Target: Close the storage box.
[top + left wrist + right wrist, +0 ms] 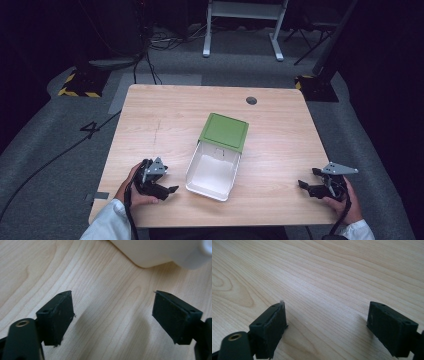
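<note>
Green lid [224, 131] (high view), white box [160, 251]

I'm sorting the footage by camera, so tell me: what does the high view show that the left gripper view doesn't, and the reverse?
High view alone: the whole white box with its green lid swung open, the right gripper, both hands and the floor.

Left gripper view alone: a close look at the left gripper, jaws wide apart with bare wood between them.

Shared: the wooden table, the left gripper and the white box.
</note>
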Demonstrator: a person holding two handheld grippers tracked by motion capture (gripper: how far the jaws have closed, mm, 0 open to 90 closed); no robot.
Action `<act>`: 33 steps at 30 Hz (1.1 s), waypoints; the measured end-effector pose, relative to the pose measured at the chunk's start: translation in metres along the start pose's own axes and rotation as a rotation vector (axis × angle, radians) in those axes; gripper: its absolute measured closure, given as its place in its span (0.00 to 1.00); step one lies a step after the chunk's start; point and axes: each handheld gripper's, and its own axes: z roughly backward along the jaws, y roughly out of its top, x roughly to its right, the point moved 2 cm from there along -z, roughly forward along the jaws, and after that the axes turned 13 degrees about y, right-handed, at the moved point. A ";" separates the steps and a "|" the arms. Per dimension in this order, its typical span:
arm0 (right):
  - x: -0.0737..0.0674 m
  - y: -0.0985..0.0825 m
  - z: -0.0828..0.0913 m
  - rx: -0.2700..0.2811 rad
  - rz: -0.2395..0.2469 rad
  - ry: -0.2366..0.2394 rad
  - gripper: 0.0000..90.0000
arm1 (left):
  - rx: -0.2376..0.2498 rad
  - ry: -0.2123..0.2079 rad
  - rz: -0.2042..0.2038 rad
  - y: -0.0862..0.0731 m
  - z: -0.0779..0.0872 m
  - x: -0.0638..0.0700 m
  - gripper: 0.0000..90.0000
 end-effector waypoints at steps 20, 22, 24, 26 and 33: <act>0.000 0.000 0.000 0.000 -0.001 0.001 0.18 | 0.155 -0.013 -0.028 0.027 0.037 0.016 0.21; 0.000 0.000 0.000 0.000 -0.001 0.001 0.18 | 0.164 -0.011 -0.044 0.032 0.041 0.020 0.21; 0.000 0.000 0.000 0.000 -0.001 0.001 0.18 | 0.176 -0.015 -0.058 0.037 0.044 0.024 0.21; 0.000 0.000 0.000 0.000 -0.001 0.001 0.18 | 0.184 -0.014 -0.066 0.042 0.048 0.028 0.21; 0.000 0.000 0.000 0.000 -0.001 0.001 0.18 | 0.214 -0.021 -0.085 0.055 0.057 0.039 0.21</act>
